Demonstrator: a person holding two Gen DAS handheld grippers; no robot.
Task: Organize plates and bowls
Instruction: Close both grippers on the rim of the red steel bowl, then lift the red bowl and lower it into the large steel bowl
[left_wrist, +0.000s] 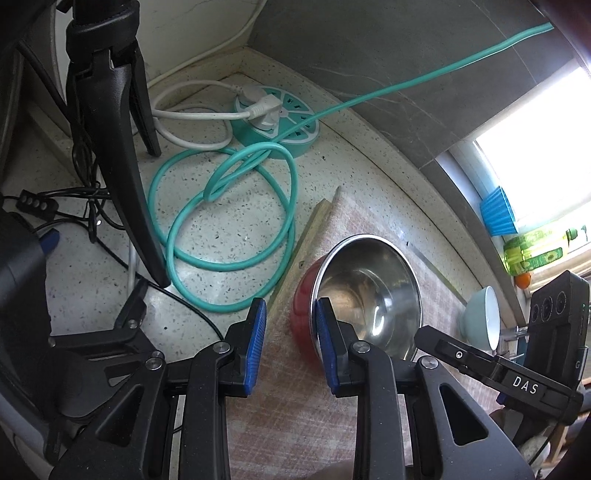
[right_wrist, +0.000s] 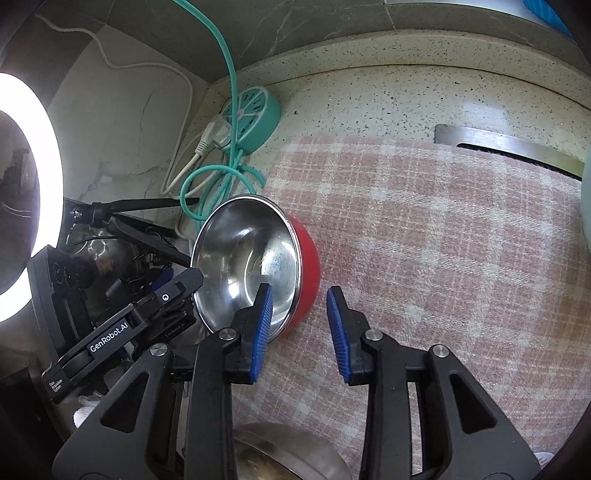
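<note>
Your red bowl (right_wrist: 308, 266) with the shiny steel inside is sitting tilted at the left edge of the pink checked cloth (right_wrist: 424, 236), mouth turned up and toward you, right next to the wooden strip (left_wrist: 308, 240) along that edge.

Your left gripper (left_wrist: 290, 345) comes at it from the near-left side. 1 blue pad (left_wrist: 325, 339) looks like it's right against the steel rim, the other pad (left_wrist: 255, 343) is out over the cloth with nothing between the 2. So those jaws are parted and not clamping anything, though I can't tell if that pad really touches the rim.

Your right gripper (right_wrist: 300, 332) has 1 pad (right_wrist: 263, 325) overlapping the inside of the bowl's near rim, while the other pad (right_wrist: 338, 336) hangs over bare cloth. No grab yet, just a gap with cloth showing through.

There's also a pale blue bowl (left_wrist: 482, 323) off to the right in the left wrist view, tipped on its side. Behind the red bowl, on the speckled counter (right_wrist: 388, 99), you've got a teal round power strip (left_wrist: 277, 122) with its teal cable (left_wrist: 229, 236) looped around. A lit ring light (right_wrist: 22, 192) glows on the left of the right wrist view.
</note>
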